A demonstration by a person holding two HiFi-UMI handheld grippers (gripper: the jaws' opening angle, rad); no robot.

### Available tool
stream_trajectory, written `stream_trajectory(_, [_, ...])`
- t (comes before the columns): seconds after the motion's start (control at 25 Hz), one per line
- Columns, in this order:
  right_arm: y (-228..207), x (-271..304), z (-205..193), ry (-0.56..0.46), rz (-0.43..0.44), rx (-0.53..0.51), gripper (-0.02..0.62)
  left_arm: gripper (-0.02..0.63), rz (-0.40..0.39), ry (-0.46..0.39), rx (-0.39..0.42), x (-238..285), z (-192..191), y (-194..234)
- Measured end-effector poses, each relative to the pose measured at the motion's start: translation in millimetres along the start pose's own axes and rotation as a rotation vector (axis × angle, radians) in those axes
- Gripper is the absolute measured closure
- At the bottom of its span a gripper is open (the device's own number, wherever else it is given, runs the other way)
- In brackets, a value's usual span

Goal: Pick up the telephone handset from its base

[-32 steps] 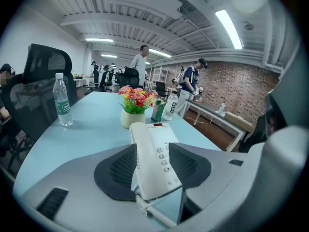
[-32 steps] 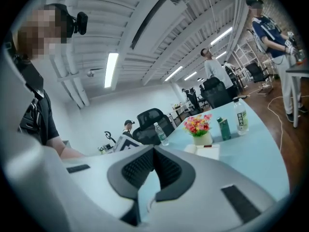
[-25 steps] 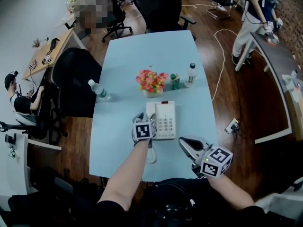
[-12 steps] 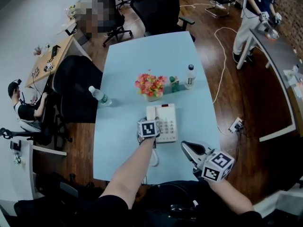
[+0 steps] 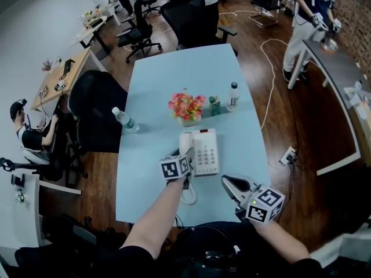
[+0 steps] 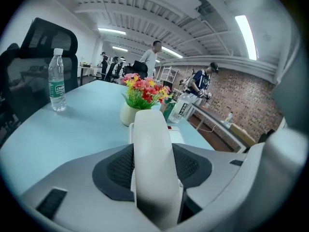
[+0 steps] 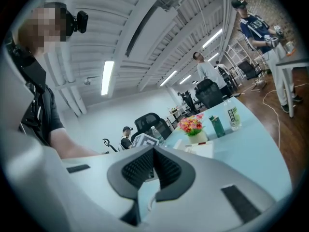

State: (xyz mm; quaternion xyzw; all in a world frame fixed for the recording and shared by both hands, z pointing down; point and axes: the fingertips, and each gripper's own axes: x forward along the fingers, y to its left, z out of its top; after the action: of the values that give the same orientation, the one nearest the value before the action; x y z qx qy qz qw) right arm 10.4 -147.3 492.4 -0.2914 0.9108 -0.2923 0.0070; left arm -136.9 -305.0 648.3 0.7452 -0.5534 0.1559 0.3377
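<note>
Seen from the head view, the left gripper [image 5: 184,157] and its marker cube cover the near end of the handset [image 5: 185,141], so whether it touches the base [image 5: 204,150] ahead cannot be told. In the left gripper view, the handset runs off the bottom edge between the jaws. Behind the gripper, the cord [image 5: 189,197] slips partly under the forearm.

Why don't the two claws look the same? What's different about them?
The left claw is squeezed shut on the white handset. The right claw is shut with nothing between its jaws. The left claw is right at the phone, while the right claw hangs off to the side, near the front edge of the table. What's the same: both claws are gray and both are closed.
</note>
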Motion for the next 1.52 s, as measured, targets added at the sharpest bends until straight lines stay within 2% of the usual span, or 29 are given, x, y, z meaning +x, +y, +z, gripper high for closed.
stream_trajectory(0.12, [6,7,-6,0.005,0.013,0.006,0.580,0.380,-0.128,-0.038,-0.102,-29,-2,-7])
stream_trajectory(0.28, [15,20,-12,0.022,0.029,-0.002,0.580,0.380,-0.360,-0.106,-0.233,-80,-1,-23])
stream_trajectory(0.36, [19,25,-14,0.033,0.030,-0.012,0.580,0.380,-0.406,-0.152,-0.266,-109,4,-23])
stream_trajectory(0.56, [24,32,-21,0.055,0.017,-0.070,0.580,0.380,-0.331,-0.259,-0.238,-190,21,5])
stream_trajectory(0.68, [25,36,-26,0.073,0.007,-0.081,0.580,0.380,-0.361,-0.322,-0.247,-232,31,11])
stream_trajectory(0.84, [23,40,-32,0.091,0.007,-0.034,0.580,0.380,-0.376,-0.379,-0.244,-269,41,12])
stream_trajectory(1.0, [21,44,-39,0.124,-0.013,-0.064,0.581,0.380,-0.397,-0.407,-0.279,-275,41,12])
stream_trajectory(1.12, [21,46,-42,0.143,-0.028,-0.097,0.582,0.380,-0.390,-0.397,-0.263,-275,41,11])
stream_trajectory(1.32, [19,46,-43,0.148,-0.037,-0.091,0.582,0.380,-0.382,-0.377,-0.212,-273,45,3])
stream_trajectory(1.52, [21,44,-44,0.145,-0.032,-0.087,0.583,0.380,-0.397,-0.355,-0.234,-265,37,0])
